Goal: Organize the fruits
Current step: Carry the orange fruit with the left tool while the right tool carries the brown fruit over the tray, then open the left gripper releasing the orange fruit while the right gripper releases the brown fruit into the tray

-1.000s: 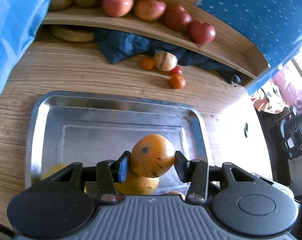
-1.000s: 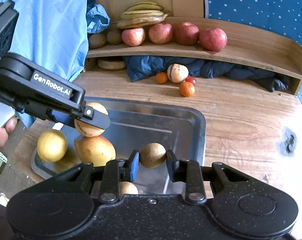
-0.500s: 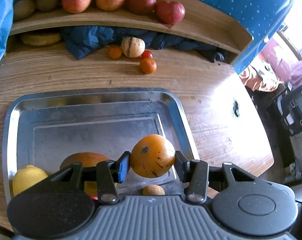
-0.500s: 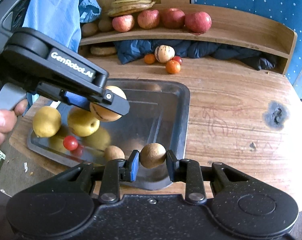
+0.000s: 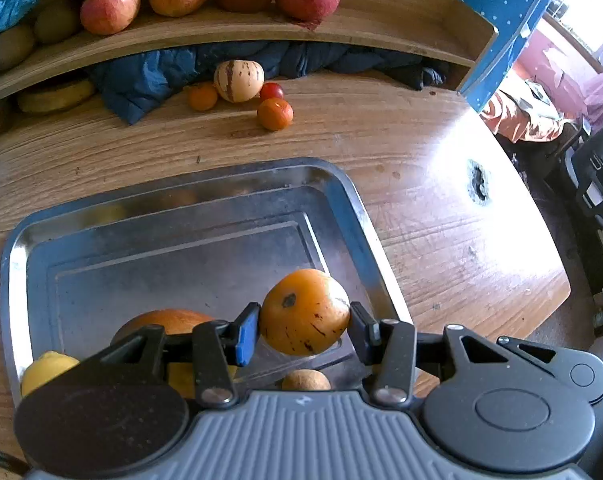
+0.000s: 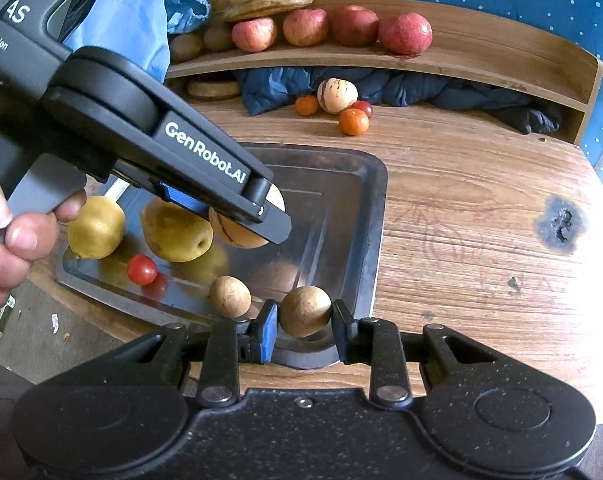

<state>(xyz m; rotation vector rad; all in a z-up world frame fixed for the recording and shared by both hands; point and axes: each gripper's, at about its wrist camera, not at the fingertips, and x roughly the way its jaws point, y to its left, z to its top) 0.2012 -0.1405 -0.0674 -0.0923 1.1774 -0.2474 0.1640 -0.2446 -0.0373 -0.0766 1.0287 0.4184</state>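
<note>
My left hand has slid right over the tray (image 5: 353,208); its jaws squeeze the orange fruit (image 5: 304,312) at lower centre, my right jaws squeeze a brown fruit (image 6: 305,311) above the tray's corner, ready to drop

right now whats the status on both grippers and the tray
Left gripper shut on orange fruit, over tray. Right gripper shut on small brown fruit at tray's near edge. Nothing blocking.

Each wrist camera is looking steeply down along its own hand-held gripper, close above the metal tray (image 5: 353,208) on the bench (image 6: 481,208). Both are facing the fruit shelf (image 6: 481,60) (apples and bananas on it), sharing tray, bench and shelf; the right view is also catching the left hand-held gripper (image 6: 237,216).
</note>
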